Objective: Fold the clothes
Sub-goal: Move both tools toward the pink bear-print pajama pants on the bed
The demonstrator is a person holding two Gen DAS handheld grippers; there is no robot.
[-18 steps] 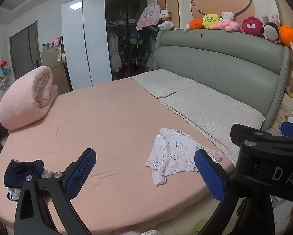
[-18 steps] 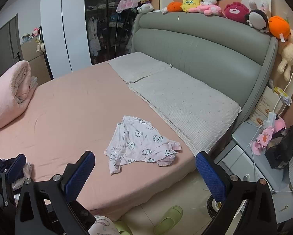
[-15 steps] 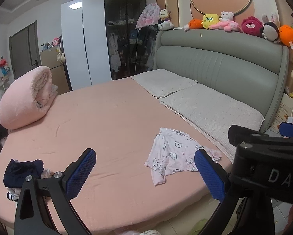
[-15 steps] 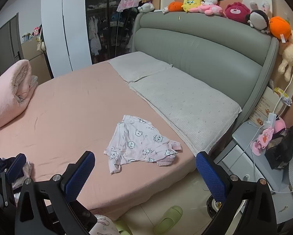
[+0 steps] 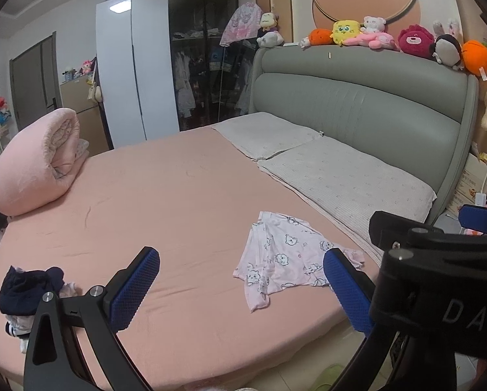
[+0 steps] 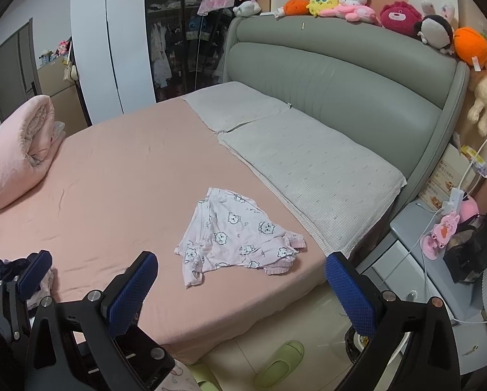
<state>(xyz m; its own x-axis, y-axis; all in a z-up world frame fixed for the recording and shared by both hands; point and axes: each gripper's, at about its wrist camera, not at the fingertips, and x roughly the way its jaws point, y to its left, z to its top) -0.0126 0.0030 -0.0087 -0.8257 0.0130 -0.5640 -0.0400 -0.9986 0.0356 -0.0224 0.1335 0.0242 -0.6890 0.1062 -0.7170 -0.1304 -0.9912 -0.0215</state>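
I see a little pink top with bear faces [image 5: 287, 255] lying crumpled on the pink bed sheet [image 5: 165, 202], close to the near edge of the bed and just beside the two grey pillows [image 5: 341, 176]. One sleeve [image 6: 193, 273] hangs toward the edge. My left tool [image 5: 240, 288] hangs above the near side of the bed with its blue pads far apart, and it holds nothing. My right tool [image 6: 240, 288] is wide apart too and has nothing in it; the top sits on the sheet between and beyond its pads, not touching them. In the left view my right tool [image 5: 438, 254] shows at the right side. At the left corner of the bed is a small heap of dark blue clothes [image 5: 28, 285]. A rolled pink quilt [image 5: 35, 166] rests at the far left of the bed. Behind the pillows stands a grey headboard [image 6: 341, 75] with a row of plush toys [image 6: 357, 6] on top. A white and dark wardrobe [image 5: 165, 75] stands at the back. A green slipper [image 6: 279, 361] lies on the floor near the bed, and a grey nightstand [image 6: 416, 228] is at the right.
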